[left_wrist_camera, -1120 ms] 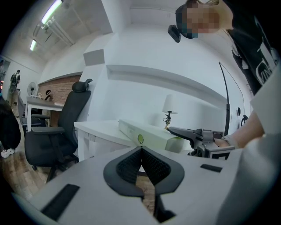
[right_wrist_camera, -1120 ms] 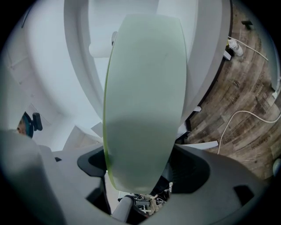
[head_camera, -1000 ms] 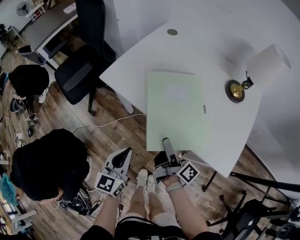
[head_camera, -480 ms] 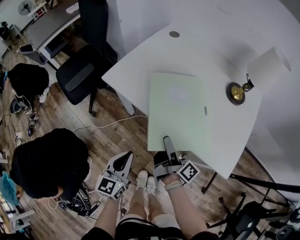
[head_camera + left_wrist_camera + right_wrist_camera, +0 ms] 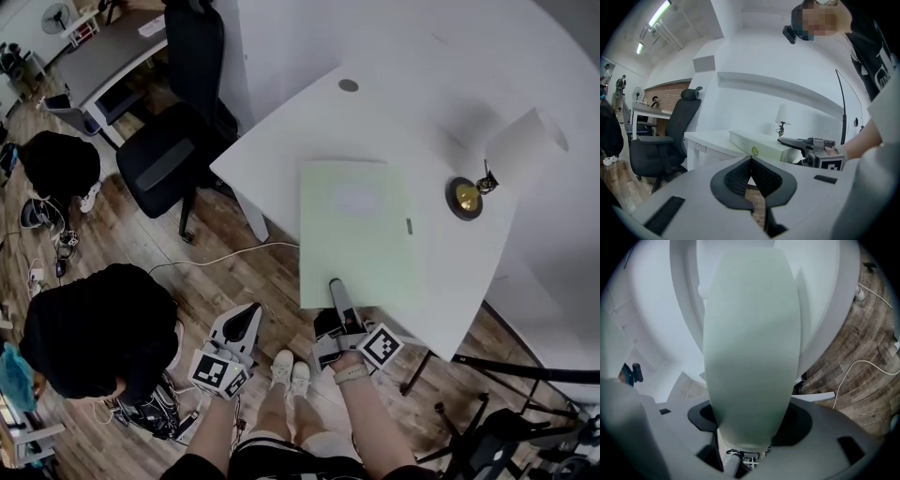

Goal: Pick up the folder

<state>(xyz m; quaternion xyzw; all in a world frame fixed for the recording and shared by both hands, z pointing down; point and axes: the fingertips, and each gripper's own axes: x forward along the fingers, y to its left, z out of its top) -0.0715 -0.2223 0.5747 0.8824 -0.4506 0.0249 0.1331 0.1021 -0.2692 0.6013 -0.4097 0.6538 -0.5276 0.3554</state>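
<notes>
The pale green folder [image 5: 356,234] lay flat on the white bench [image 5: 281,141], its near corner jutting past the bench's edge. The right tool [image 5: 335,286] reached level over that edge, its jaws closing with the folder's near end between them. The left tool [image 5: 248,314] hung off the bench, jaws together, empty.

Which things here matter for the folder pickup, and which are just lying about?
Job: folder; right gripper, jaws closing around its near edge; table under it.
Lying about: lamp, office chair, floor cable, left gripper, shut and idle.
</notes>
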